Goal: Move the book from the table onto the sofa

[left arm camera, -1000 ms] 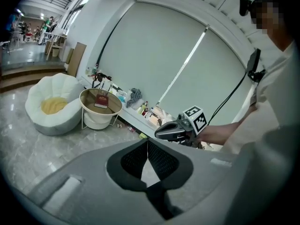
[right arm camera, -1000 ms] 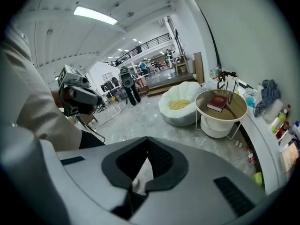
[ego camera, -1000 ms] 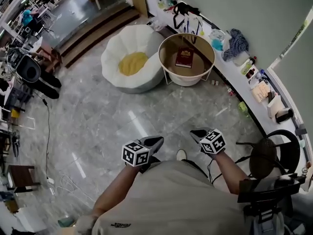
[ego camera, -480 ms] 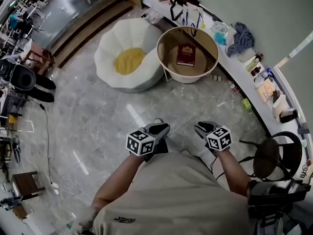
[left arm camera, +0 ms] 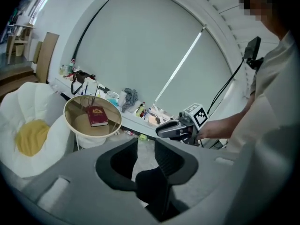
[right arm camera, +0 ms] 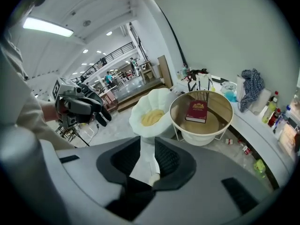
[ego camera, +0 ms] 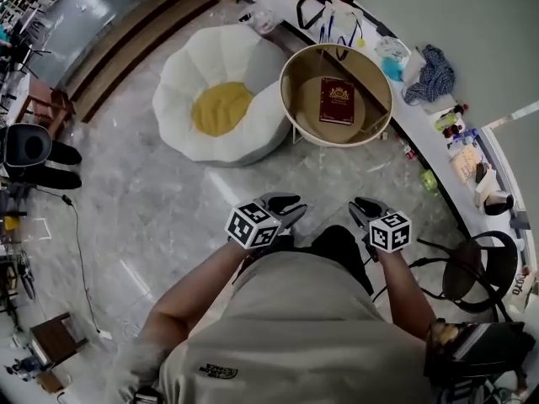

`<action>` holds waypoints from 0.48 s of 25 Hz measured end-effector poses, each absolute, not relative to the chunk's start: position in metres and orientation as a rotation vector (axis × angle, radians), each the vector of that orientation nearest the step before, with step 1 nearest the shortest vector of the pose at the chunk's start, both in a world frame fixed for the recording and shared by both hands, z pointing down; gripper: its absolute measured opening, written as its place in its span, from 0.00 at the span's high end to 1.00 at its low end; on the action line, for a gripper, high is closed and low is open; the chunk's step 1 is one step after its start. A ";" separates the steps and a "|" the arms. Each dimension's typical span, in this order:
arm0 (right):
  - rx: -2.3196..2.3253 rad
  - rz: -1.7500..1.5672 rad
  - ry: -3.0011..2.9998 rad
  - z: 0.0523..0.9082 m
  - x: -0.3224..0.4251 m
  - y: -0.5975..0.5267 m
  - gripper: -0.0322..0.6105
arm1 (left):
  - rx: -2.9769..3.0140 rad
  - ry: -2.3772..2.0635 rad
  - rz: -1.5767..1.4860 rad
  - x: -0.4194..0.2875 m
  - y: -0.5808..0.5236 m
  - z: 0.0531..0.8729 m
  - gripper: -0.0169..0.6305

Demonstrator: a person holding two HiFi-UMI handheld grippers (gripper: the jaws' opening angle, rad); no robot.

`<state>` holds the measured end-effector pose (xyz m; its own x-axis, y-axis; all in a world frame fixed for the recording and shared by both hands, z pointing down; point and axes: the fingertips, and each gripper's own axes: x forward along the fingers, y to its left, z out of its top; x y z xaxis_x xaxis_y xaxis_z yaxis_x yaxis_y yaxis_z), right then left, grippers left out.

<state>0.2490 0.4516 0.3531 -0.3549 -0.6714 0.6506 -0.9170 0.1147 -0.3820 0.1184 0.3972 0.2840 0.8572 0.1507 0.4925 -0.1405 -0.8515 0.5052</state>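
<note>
Grey fingers (left arm camera: 123, 161) (right arm camera: 126, 158) newly apart, both empty

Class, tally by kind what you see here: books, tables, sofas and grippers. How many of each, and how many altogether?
Book: 1
Table: 1
Sofa: 1
Grippers: 2, left gripper and right gripper
Total: 5

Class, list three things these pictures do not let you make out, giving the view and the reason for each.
Book title: gold print on the red cover, too small in every view.
Sofa: in the left gripper view, its left side is cut off by the picture edge.
Bottles on the counter: labels too small in the head view.
</note>
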 end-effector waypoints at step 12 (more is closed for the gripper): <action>1.644 1.275 -1.996 0.405 0.328 0.337 0.79 | 2.324 0.007 0.680 0.184 0.268 0.338 0.77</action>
<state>0.3282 0.3373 0.4047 -0.3271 -0.6635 0.6729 -0.8895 -0.0242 -0.4563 0.1836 0.2679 0.3383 0.8620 0.1897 0.4700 -0.1805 -0.7516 0.6344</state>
